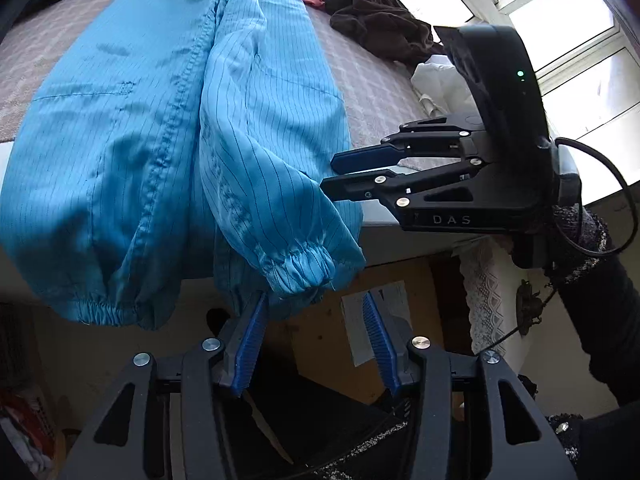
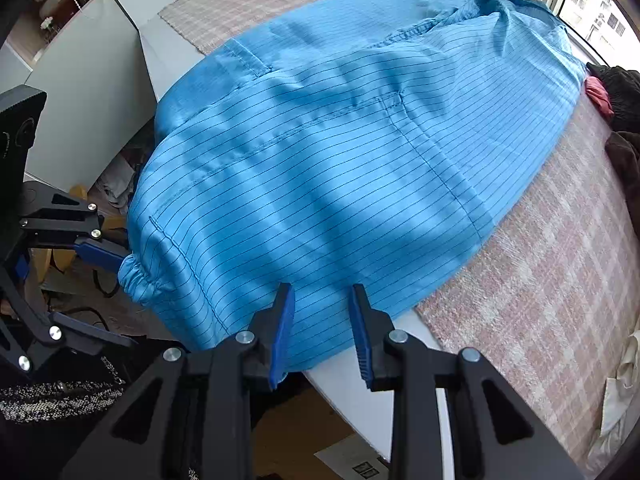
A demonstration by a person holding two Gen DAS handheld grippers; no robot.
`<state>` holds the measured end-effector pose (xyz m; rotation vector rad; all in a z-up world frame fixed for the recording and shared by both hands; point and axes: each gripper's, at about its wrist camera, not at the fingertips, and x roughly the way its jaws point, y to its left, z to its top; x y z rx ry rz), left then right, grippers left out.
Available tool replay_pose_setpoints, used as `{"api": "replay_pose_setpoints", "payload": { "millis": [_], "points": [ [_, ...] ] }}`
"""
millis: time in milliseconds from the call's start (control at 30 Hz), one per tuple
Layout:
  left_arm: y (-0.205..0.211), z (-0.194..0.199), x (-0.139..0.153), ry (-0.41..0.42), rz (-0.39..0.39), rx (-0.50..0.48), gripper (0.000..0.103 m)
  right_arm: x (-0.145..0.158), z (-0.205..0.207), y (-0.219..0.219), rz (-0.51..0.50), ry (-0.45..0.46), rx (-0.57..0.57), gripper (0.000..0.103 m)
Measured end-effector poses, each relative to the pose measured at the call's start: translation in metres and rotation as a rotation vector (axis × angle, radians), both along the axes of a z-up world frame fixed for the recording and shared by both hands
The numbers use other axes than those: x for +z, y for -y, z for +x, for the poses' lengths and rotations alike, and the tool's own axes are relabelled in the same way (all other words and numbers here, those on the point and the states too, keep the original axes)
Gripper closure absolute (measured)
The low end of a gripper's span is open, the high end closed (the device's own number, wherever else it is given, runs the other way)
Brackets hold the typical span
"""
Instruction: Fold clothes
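Jacket [image 2: 340,168]: blue, flat on the table [image 2: 540,280], hem overhanging the edge
Done: sleeve [image 1: 260,168] laid across the front
Left: remaining folds
Left hand-held gripper [image 1: 316,344]: open, empty, at cuff
Right hand-held gripper [image 2: 322,336]: open, empty, at hem

A blue coat [image 2: 340,168] lies spread on the bed [image 2: 540,300], hem over the near edge. The right gripper [image 2: 322,332] hangs open at that hem; left gripper [image 2: 96,292] open by the cuff.

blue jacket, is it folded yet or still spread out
Partly folded: the blue jacket lies on the table with one sleeve folded over its front, cuffs hanging past the edge.
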<state>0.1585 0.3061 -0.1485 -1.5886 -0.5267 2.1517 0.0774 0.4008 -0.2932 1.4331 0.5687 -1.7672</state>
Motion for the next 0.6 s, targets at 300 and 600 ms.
{"api": "replay_pose_setpoints", "payload": {
  "millis": [300, 600],
  "points": [
    [0.008, -0.003, 0.019, -0.097, 0.055, 0.010, 0.094, -0.001, -0.002, -0.005, -0.006, 0.004, -0.012, 0.075],
    [0.044, 0.010, 0.056, -0.136, -0.024, -0.002, 0.095, 0.029, 0.022, -0.040, -0.185, -0.044, -0.069, 0.075]
  ]
}}
